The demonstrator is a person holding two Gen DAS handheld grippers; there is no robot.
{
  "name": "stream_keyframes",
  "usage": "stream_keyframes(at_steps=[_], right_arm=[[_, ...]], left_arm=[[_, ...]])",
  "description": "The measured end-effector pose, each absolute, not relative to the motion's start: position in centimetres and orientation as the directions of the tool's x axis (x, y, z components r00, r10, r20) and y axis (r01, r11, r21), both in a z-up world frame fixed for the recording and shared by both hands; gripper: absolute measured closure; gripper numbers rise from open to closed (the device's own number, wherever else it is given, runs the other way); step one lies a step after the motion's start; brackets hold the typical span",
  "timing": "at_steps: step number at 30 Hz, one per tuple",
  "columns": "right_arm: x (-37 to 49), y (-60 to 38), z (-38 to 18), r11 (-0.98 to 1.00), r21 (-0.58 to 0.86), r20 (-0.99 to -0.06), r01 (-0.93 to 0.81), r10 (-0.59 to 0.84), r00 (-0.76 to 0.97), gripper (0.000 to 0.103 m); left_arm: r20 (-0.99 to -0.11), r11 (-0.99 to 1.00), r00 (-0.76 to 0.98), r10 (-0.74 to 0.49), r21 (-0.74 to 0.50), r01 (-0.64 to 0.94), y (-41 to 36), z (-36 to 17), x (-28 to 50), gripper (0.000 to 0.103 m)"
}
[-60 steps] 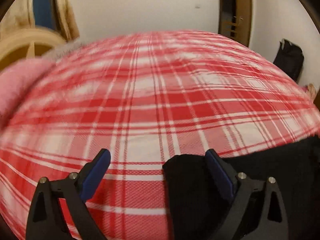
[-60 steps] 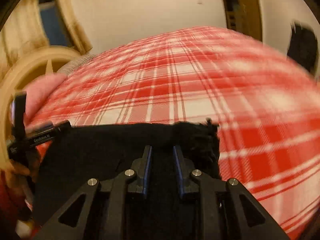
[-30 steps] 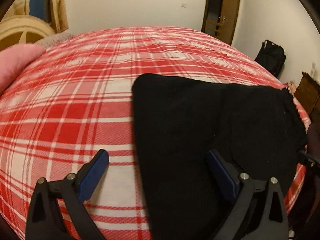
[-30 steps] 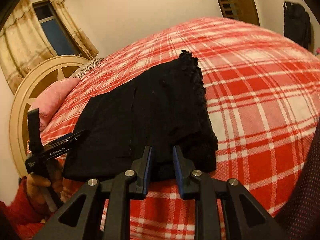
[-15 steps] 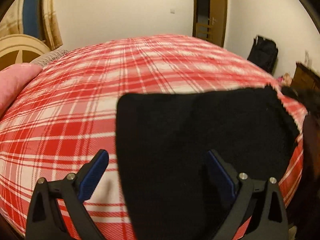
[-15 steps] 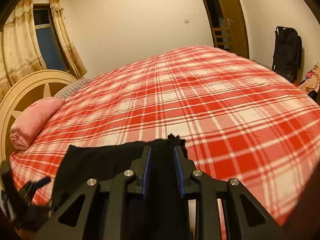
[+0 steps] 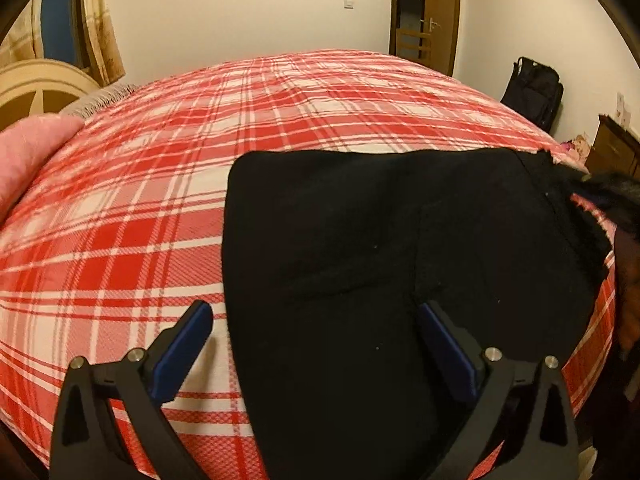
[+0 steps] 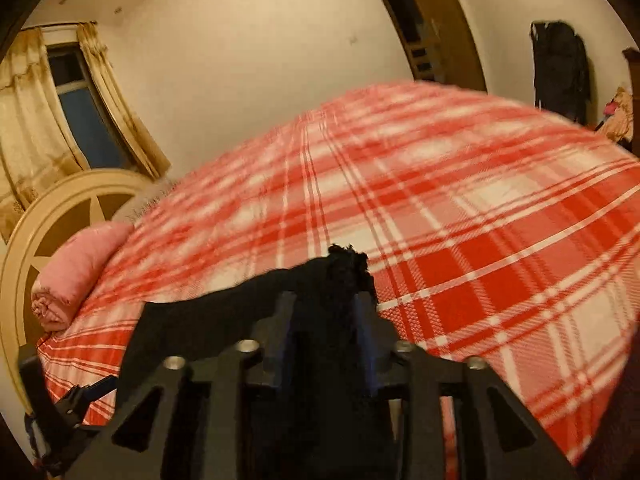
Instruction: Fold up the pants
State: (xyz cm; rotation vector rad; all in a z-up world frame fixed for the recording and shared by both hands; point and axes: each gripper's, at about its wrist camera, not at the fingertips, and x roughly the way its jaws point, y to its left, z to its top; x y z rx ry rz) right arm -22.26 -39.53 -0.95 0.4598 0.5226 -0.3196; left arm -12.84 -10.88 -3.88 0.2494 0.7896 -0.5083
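Observation:
The black pants (image 7: 380, 264) lie folded on the red plaid bed (image 7: 160, 200) near its front edge. My left gripper (image 7: 316, 328) is open above their left side; one finger is over the bedspread, the other over the black cloth, and it holds nothing. In the right wrist view my right gripper (image 8: 324, 312) is shut on the frayed end of the black pants (image 8: 344, 268) and holds it raised off the bed. That lifted corner and the right gripper's tip (image 7: 612, 192) show at the right edge of the left wrist view.
A pink pillow (image 8: 76, 272) lies by the cream round headboard (image 8: 52, 216) at the left. A curtained window (image 8: 80, 108) is behind it. A wooden door (image 7: 424, 16) and a black bag (image 7: 532, 88) stand beyond the bed; a dark dresser (image 7: 616, 148) is at right.
The right gripper has stayed shut on the pants' end and swung it back up off the bed. The left gripper has stayed open, shifting slightly over the folded pants.

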Motion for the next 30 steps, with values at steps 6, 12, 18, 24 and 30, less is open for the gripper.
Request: stream_keyframes(at_steps=[6,12,18,24,30], right_arm=[[-25.3,-36.7,-0.2,0.869,0.248,-0.534,0.429,-0.247,0.809,0.045],[-25.5,-37.3,-1.1,0.844,0.321,-0.558,0.430,-0.198,0.806,0.045],[-25.0,-36.0,-0.7,0.844,0.243,-0.614,0.478,-0.248,0.750,0.045],[-25.1,-34.8,-0.5,0.878,0.188,-0.602,0.441,-0.252,0.758,0.044],[-25.9,-35.7,0.1,0.856,0.219,-0.583,0.468,-0.270,0.766,0.044]], left_arm=[[-0.699,0.852,0.637,-0.325,0.076,0.518,-10.9,-2.6,-13.6,0.000],[-0.684,0.850,0.647,-0.336,0.076,0.522,-10.8,-1.6,-14.2,0.000],[-0.708,0.859,0.623,-0.333,0.046,0.511,-10.9,-1.7,-14.2,0.000],[-0.707,0.852,0.625,-0.332,0.060,0.521,-11.4,-1.9,-14.6,0.000],[-0.708,0.857,0.621,-0.336,0.044,0.514,-11.4,-1.7,-14.4,0.000]])
